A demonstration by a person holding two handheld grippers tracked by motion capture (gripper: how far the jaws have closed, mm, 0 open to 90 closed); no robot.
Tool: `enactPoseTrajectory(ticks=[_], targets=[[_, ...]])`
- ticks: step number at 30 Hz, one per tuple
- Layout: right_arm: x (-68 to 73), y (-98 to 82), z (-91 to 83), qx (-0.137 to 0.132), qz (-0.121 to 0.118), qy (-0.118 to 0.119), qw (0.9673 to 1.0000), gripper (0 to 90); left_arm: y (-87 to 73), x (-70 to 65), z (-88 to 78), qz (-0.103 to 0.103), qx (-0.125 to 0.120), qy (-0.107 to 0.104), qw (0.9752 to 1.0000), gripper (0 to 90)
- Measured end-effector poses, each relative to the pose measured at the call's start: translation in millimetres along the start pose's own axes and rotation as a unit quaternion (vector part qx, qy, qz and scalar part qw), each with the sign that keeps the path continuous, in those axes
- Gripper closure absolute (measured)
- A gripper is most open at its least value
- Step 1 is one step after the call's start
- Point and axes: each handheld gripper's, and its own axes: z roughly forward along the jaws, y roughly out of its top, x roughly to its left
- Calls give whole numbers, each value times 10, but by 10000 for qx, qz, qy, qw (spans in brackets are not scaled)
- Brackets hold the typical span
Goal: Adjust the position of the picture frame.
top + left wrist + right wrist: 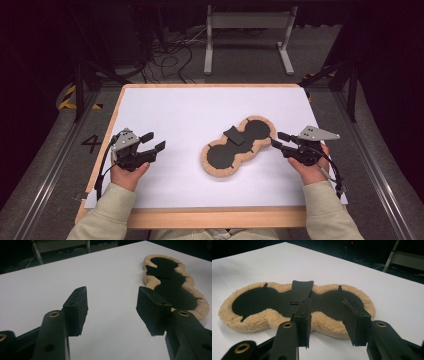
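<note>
Peanut-shaped pad (pixel 239 147), fuzzy tan rim, black centre, small black flap.

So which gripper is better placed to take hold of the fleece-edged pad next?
Right. The right gripper sits open right beside the pad, jaws aimed at its edge; the left gripper, also open, is farther off across bare table.

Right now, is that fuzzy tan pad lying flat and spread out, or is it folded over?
Spread flat. The pad lies open on the white table, its whole fleece rim and black inner face showing; only a small black flap sticks up at the middle.
</note>
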Motion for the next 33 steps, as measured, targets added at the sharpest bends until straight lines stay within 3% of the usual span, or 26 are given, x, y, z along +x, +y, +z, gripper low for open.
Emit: enactPoseTrajectory(ticks=[8, 16, 17, 23, 28, 33], targets=[[7, 31, -11, 95, 81, -16, 9999, 600, 12, -25, 4, -129, -73, -127, 9998, 428], [-22, 109, 33, 290, 229, -56, 9993, 663, 17, -53, 20, -84, -24, -139, 9999, 435], [-33, 138, 80, 472, 259, -66, 9985, 698, 15, -65, 23, -68, -5, -164, 9998, 437], [-71, 260, 215, 927, 202, -10, 9955, 807, 8, -91, 39, -36, 93, -164, 9998, 441], [-119, 341, 310, 1168, 173, -41, 9930, 868, 3, -99, 75, -42, 197, -174, 9996, 443], [-183, 345, 385, 1444, 346, -170, 9888, 900, 2, -135, 132, 5, 283, -239, 9993, 474]])
